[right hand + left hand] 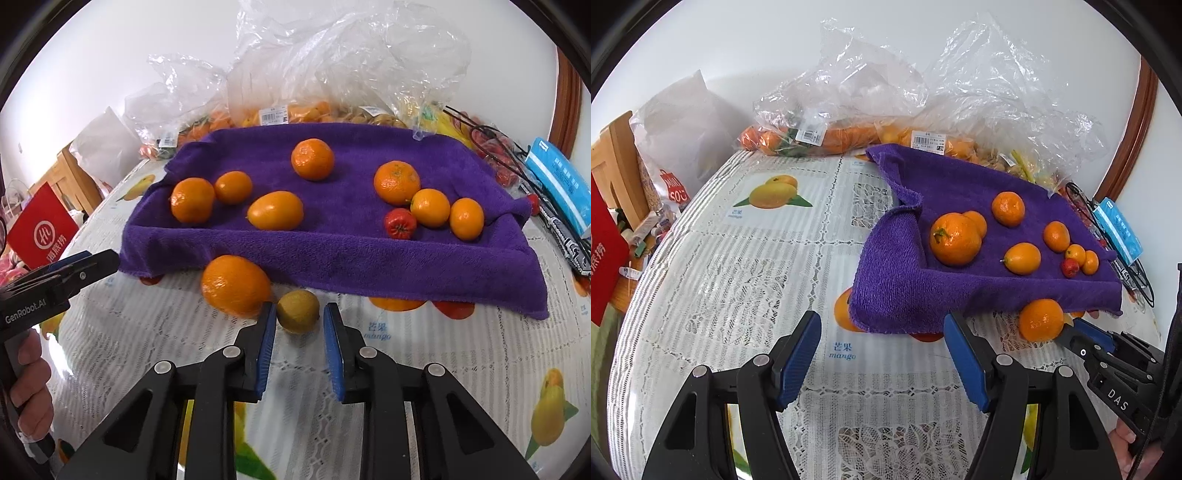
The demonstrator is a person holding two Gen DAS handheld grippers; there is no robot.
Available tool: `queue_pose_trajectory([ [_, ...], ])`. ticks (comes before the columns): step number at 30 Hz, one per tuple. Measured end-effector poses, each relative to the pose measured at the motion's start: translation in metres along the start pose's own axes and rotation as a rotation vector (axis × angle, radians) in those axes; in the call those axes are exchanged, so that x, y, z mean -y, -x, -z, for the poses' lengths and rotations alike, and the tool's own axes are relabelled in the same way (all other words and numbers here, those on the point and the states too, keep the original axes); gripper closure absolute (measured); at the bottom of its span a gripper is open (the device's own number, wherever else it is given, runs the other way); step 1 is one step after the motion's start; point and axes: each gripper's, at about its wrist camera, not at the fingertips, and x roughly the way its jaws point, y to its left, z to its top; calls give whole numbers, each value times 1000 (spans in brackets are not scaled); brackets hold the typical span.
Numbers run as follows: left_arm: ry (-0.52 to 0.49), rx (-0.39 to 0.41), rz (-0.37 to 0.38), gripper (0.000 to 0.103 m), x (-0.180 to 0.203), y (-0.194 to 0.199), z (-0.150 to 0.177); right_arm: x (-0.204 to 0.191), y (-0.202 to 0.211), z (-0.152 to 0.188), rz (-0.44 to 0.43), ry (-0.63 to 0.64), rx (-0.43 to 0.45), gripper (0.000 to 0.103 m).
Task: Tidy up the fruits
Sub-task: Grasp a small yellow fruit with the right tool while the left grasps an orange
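Purple towel point(332, 254) holding bright orange citrus point(312, 158) plus one small red fruit point(400, 223), a dull yellow-green fruit point(297, 311) on the white lace-pattern tablecloth point(738, 280) with mango prints, black grippers with blue pads point(266, 347).

Eight fruits point(274, 210) on purple towel point(332, 254), two point(235, 285) off.

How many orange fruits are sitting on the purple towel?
7: two at the left, an oval one, one at the back, three clustered right. Some may be hidden.
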Motion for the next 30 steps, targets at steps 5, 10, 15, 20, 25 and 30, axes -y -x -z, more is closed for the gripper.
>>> queue_pose_trajectory([
  [5, -3, -11, 10, 36, 3, -4, 1, 6, -8, -3, 11, -4, -17, 76],
  [10, -42, -10, 21, 36, 15, -3, 3, 10, -11, -5, 6, -8, -9, 77],
  [15, -66, -24, 59, 36, 29, -4, 9, 21, 2, -2, 13, -21, 27, 77],
  [20, -92, -44, 141, 36, 55, -8, 13, 41, 28, 9, 51, -23, 66, 77],
  [25, -160, -31, 172, 35, 97, -13, 15, 69, 50, 26, 106, -29, 85, 77],
  [30, -144, -47, 123, 35, 120, -30, 11, 90, 55, 41, 122, -59, 69, 77],
])
